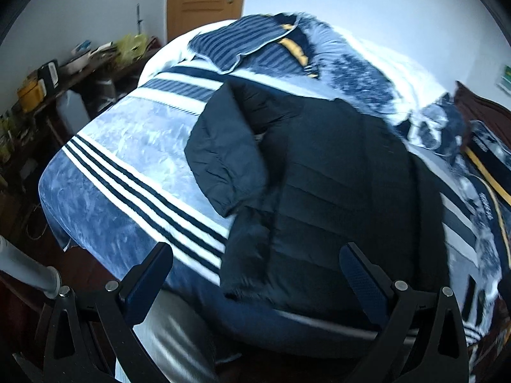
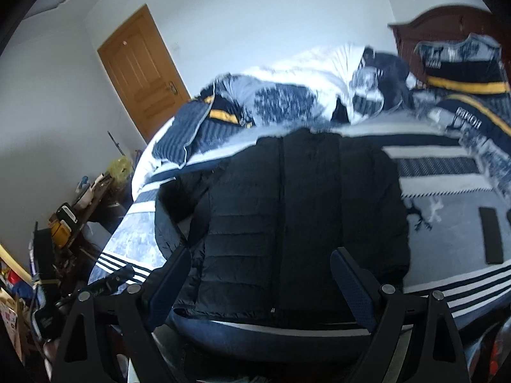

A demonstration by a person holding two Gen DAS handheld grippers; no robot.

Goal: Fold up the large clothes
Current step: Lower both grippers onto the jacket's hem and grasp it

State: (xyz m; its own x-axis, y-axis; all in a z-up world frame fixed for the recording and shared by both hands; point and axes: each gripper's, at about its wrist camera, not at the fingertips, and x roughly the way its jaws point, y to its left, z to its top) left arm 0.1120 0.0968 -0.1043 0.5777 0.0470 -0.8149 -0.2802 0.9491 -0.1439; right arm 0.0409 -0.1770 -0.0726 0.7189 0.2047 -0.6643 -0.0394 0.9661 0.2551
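Observation:
A black quilted puffer jacket [image 1: 322,188] lies flat on the bed, front up, its hem at the near edge. Its left sleeve [image 1: 220,146] is bent outward over the blue blanket. In the right wrist view the jacket [image 2: 297,210] fills the middle, zipper running toward me. My left gripper [image 1: 255,274] is open and empty, above the near edge of the bed by the jacket's lower left corner. My right gripper [image 2: 258,274] is open and empty, just above the jacket's hem.
The bed carries a blue and white striped blanket [image 1: 134,166], a striped pillow [image 1: 236,48] and a bunched quilt [image 2: 319,86] at the far side. A dark phone [image 2: 491,236] lies on the blanket at right. A cluttered desk [image 1: 57,76] stands left, a wooden headboard [image 2: 447,28] right.

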